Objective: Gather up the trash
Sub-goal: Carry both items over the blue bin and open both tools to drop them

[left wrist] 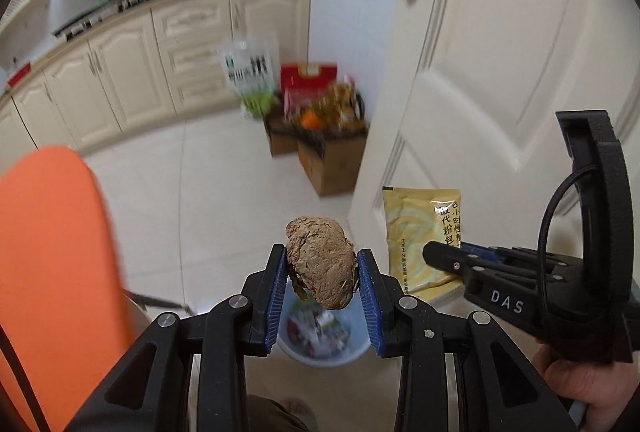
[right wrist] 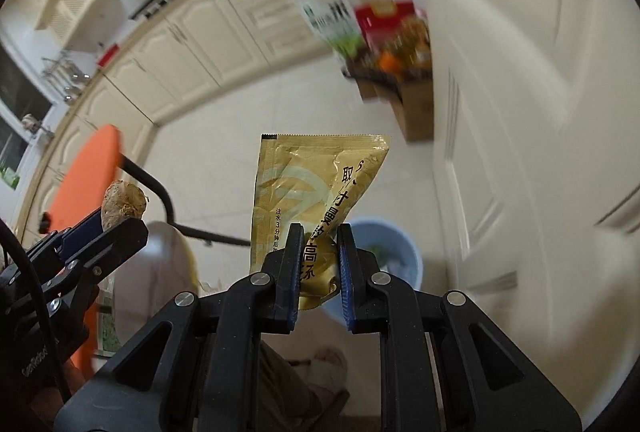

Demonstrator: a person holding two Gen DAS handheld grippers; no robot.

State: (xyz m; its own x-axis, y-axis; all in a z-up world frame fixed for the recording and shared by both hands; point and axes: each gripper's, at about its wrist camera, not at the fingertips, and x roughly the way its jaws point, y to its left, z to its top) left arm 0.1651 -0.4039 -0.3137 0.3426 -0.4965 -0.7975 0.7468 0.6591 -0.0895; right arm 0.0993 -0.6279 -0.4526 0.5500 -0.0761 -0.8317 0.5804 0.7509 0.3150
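Left tool (left wrist: 322, 272) clamps a brown, wrinkled lump (left wrist: 320, 262) between its blue pads, above a pale blue bin (left wrist: 320, 356) on the floor. To the right, the other tool (left wrist: 440, 256) pinches a gold sachet (left wrist: 420, 232). Orange chair back (left wrist: 52, 252) at left; cardboard boxes (left wrist: 320, 148) by the door.

gold sachet (right wrist: 316, 200), brown lump (left wrist: 322, 264), lt-blue bin (right wrist: 412, 260)

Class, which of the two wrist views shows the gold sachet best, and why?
The right wrist view: the gold sachet stands nearly whole between that claw's pads, its print readable. In the left wrist view the gold sachet is off to one side, partly hidden behind the right claw.
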